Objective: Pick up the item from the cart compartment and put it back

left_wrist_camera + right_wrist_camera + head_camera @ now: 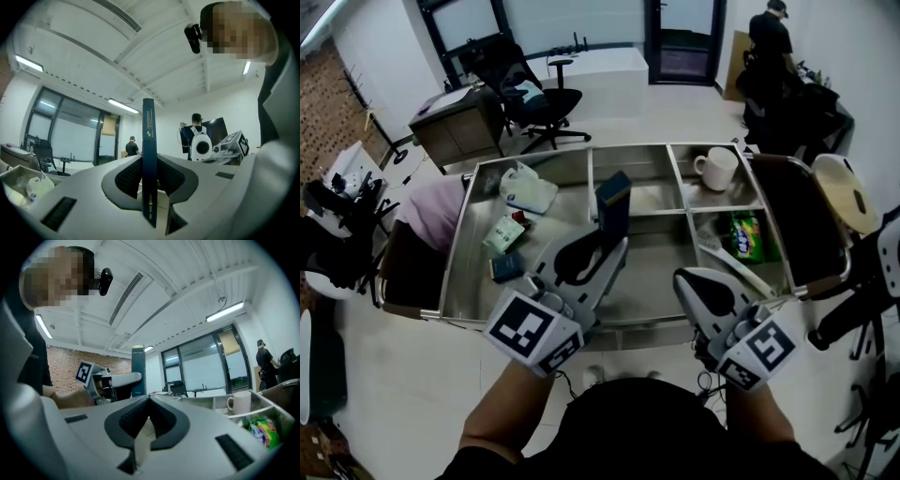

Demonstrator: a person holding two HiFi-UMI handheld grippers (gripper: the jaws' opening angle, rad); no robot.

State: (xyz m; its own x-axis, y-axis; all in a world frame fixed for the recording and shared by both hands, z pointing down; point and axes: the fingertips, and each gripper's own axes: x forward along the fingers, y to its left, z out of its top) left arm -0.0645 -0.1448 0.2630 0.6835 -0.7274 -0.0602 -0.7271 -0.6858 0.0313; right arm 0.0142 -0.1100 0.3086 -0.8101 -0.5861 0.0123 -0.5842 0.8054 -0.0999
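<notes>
Left tongs (602, 246) pinch box (614, 195) by its flat faces above cart (637, 147); right tongs (698, 286) pressed together, empty. Box looks light, stiff, slick: grip low.

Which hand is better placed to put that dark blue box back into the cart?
Left. The left tongs clamp the dark blue box upright above the cart. The right tongs are shut, empty and off to the side.

Left gripper (609, 236) level, clamped on box (614, 192) — right gripper (682, 279) level, jaws together
</notes>
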